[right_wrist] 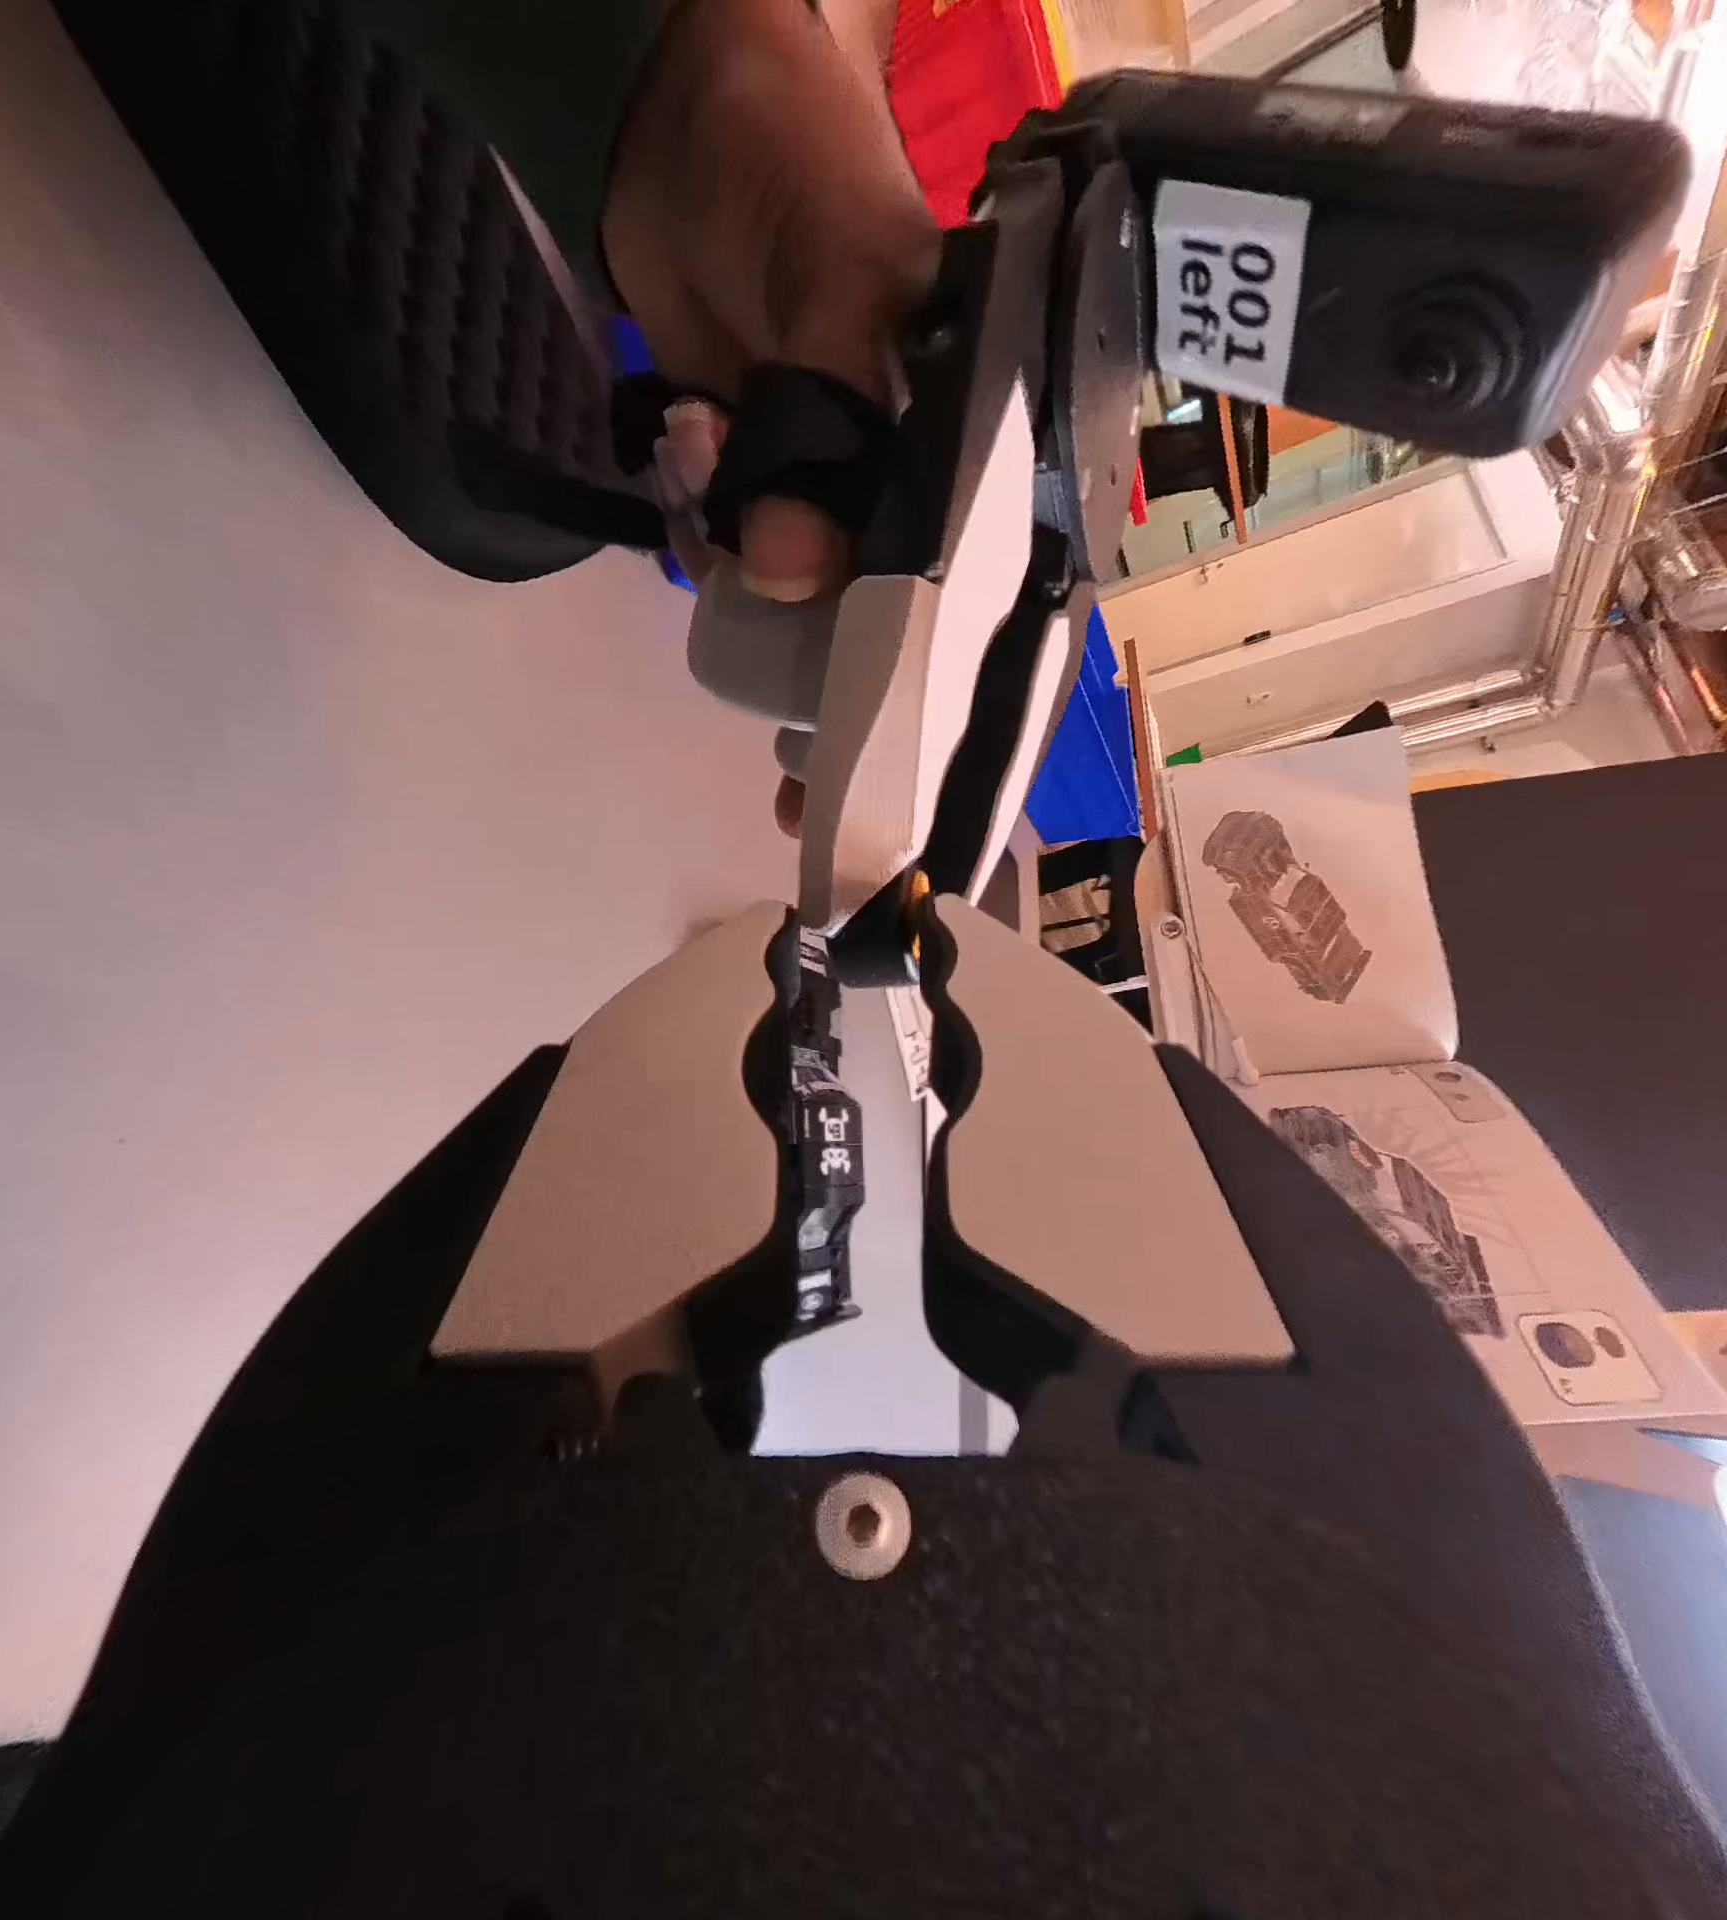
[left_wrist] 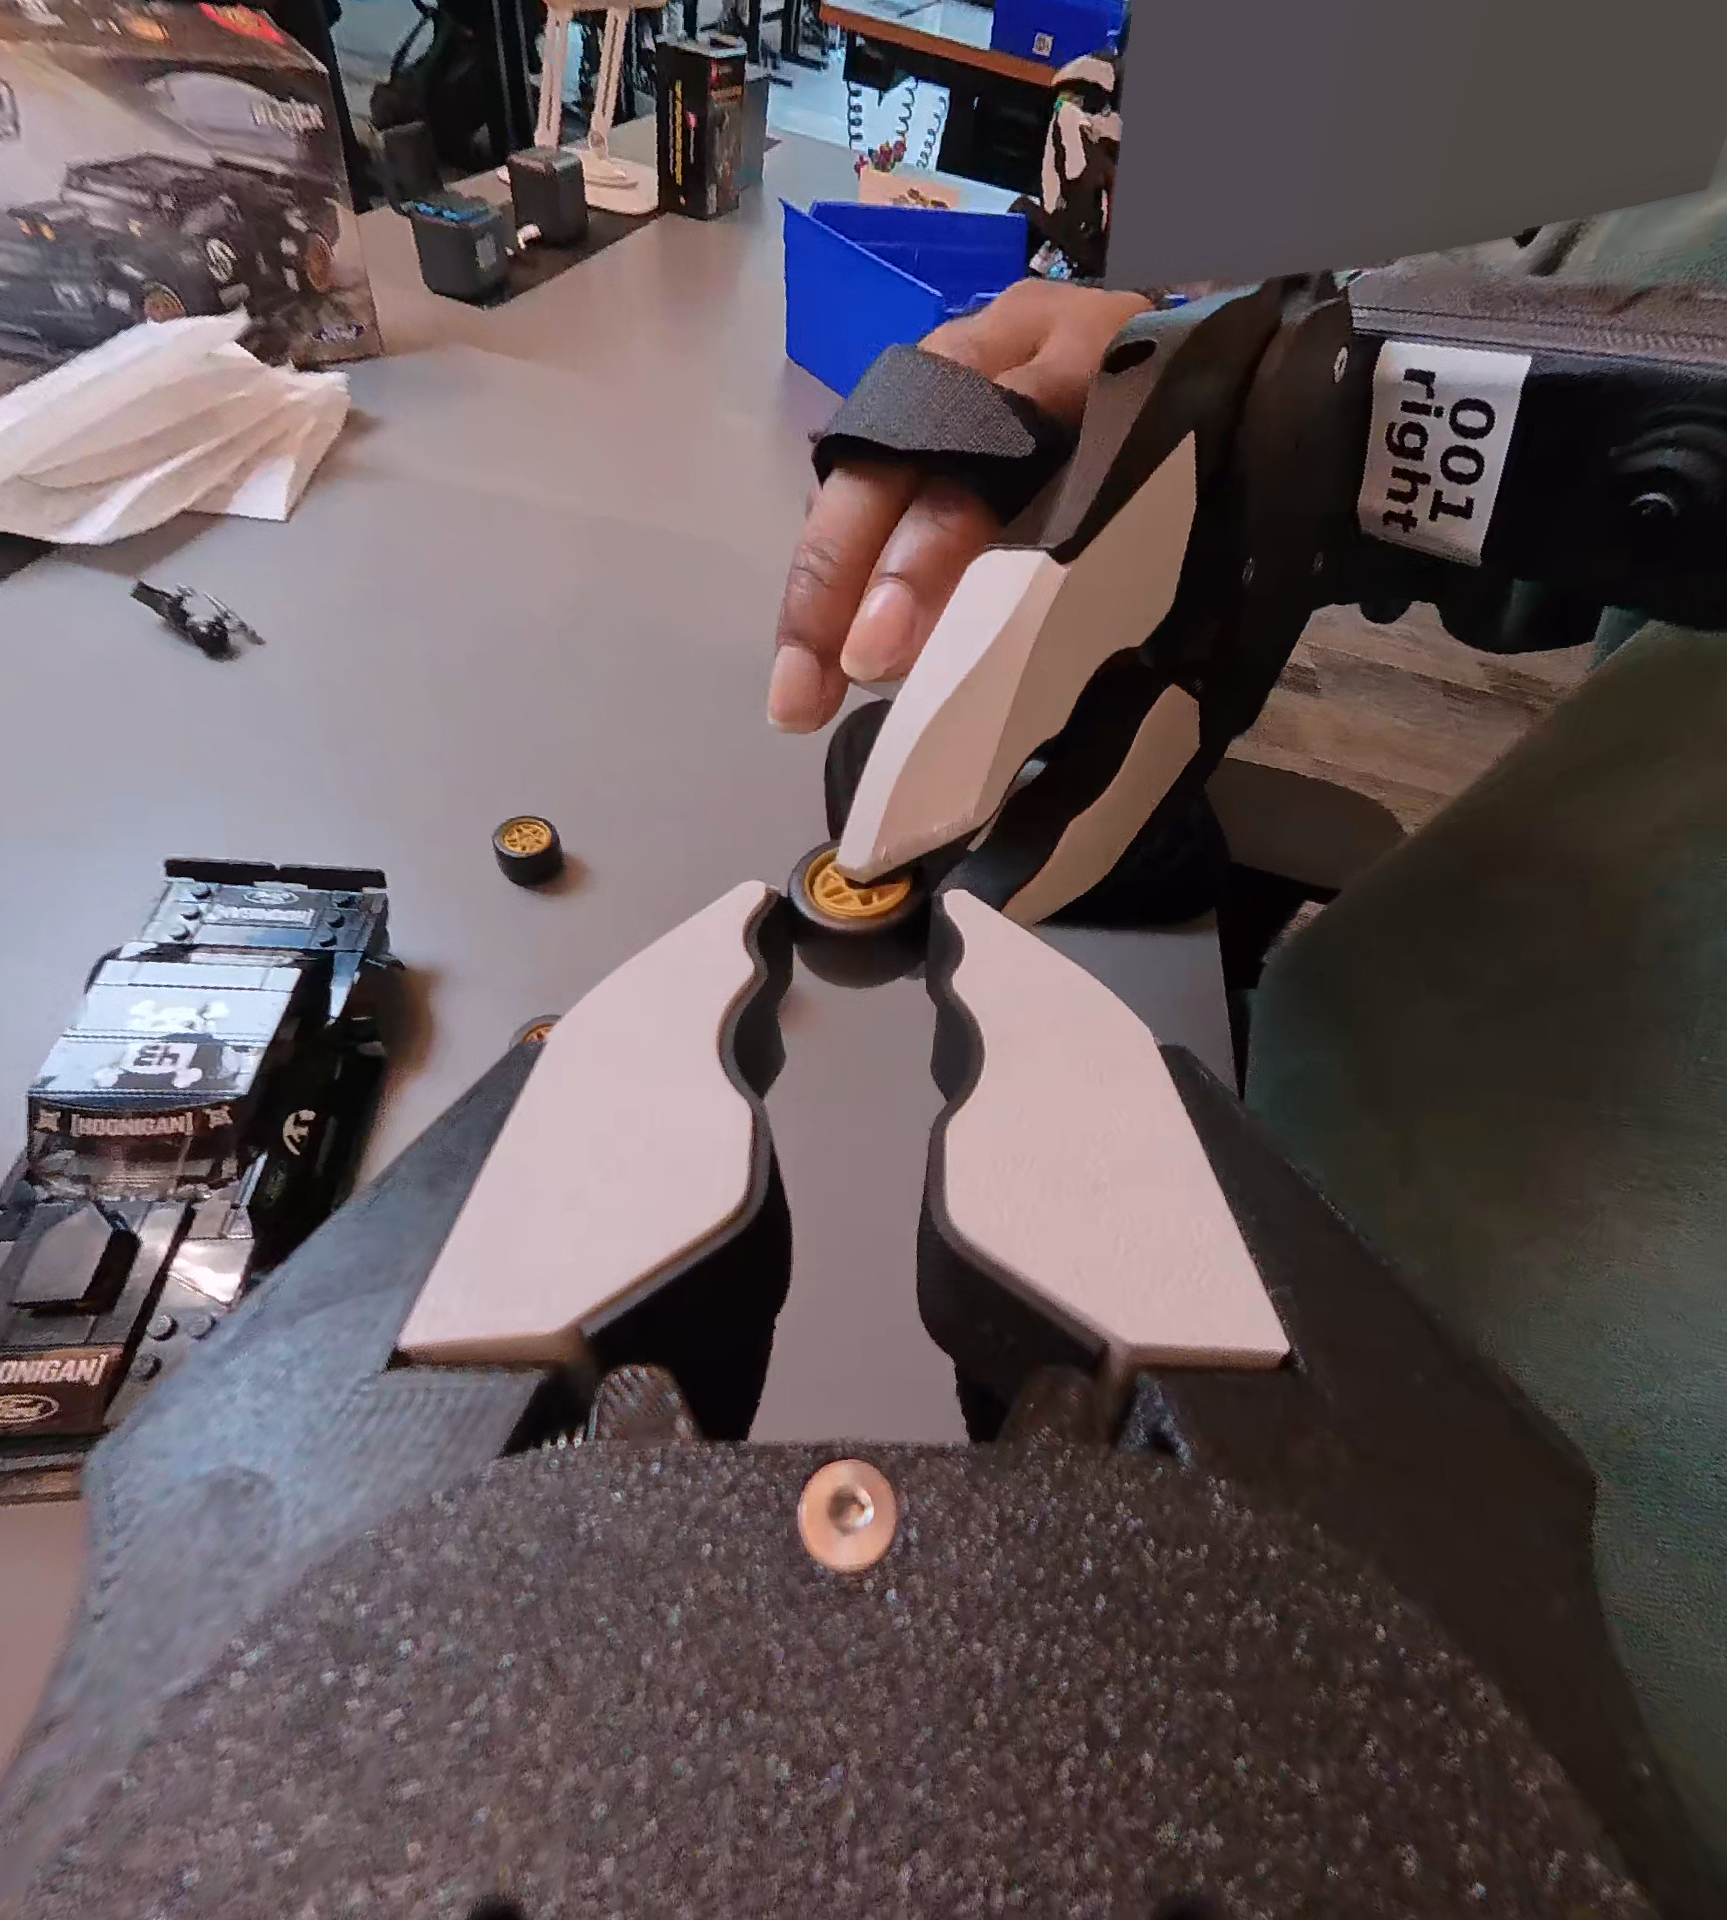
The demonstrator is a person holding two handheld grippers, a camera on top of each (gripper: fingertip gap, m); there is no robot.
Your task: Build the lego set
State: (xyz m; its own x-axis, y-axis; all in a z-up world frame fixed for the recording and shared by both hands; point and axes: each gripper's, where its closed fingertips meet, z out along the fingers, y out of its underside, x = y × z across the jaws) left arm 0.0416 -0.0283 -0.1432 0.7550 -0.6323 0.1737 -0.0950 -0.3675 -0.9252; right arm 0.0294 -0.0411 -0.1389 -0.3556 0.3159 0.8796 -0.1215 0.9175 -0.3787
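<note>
Between the pale grey fingers of the left gripper (left_wrist: 857, 920), closest to the left wrist camera, sits a small black rubber wheel with a gold plastic hub (left_wrist: 854, 891). Both tips touch its tread, so this gripper is clenched on the wheel. From above, one white finger of the right gripper (right_wrist: 859, 914) rests its tip on the gold hub. Its second finger passes behind the wheel, so whether that gripper squeezes the wheel or merely presses on it cannot be told.

To the left on the grey table (left_wrist: 547, 582) lies the black brick-built car (left_wrist: 163, 1122), covered in white printed stickers and a small oval badge. Its near end is cut off by the gripper body. A second gold-hubbed loose wheel (left_wrist: 527, 850) stands just beyond the car, and a third (left_wrist: 534, 1031) peeks out from behind the left finger, mostly hidden. The person's right hand (left_wrist: 869, 582), strapped by a black band, holds its gripper, whose camera bears a white printed label (left_wrist: 1441, 447).

Farther off lie a tiny black piece (left_wrist: 194, 613), crumpled white paper bags (left_wrist: 121, 436), the dark printed set box (left_wrist: 111, 187) and a blue plastic bin (left_wrist: 890, 281).

Only the right wrist view, which is rolled sideways, shows the open instruction booklet with car drawings (right_wrist: 1358, 1039) and the left gripper's own label (right_wrist: 1228, 296). There the car is only a sliver between the fingers.
</note>
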